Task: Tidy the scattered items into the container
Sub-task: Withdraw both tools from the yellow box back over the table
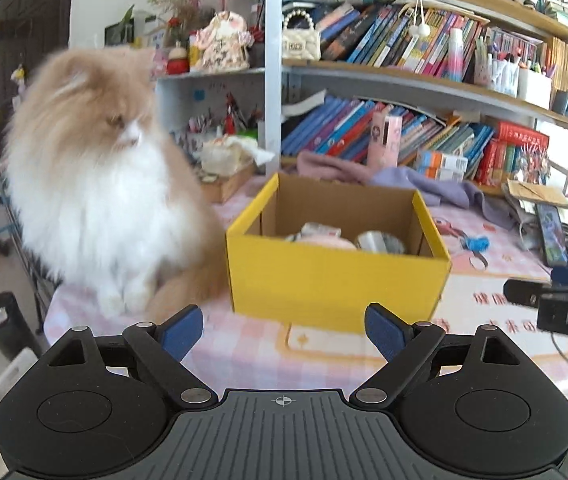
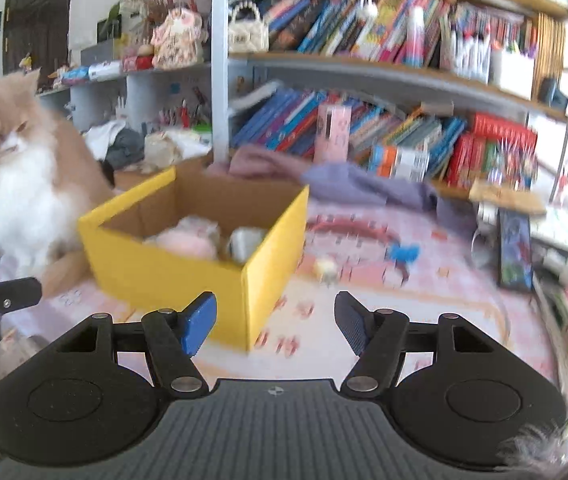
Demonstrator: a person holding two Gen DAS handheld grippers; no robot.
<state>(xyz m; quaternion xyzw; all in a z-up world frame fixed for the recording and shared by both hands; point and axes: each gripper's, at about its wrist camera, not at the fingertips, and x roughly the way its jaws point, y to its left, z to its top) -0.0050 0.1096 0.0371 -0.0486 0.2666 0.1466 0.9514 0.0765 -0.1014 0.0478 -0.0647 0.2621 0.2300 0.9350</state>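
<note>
A yellow cardboard box (image 1: 336, 276) (image 2: 171, 276) stands on the pink checked tablecloth, holding a pink soft item (image 2: 187, 242) and a pale roll (image 1: 380, 242) (image 2: 245, 242). On the cloth to its right lie a blue feathery toy (image 1: 476, 243) (image 2: 404, 254) and a small pale ball (image 2: 326, 268). My left gripper (image 1: 284, 330) is open in front of the box with nothing between its blue pads. My right gripper (image 2: 275, 326) is open near the box's front right corner, also holding nothing. The right gripper's finger (image 1: 564, 300) shows at the left view's right edge.
A fluffy orange-and-white cat (image 1: 99, 184) (image 2: 11, 184) sits on the table just left of the box. Purple cloth (image 1: 416, 184) lies behind it. Bookshelves (image 1: 424, 80) line the back. A dark phone-like slab (image 2: 516, 252) and clutter sit at the right. A feather wand (image 2: 556, 440) shows bottom right.
</note>
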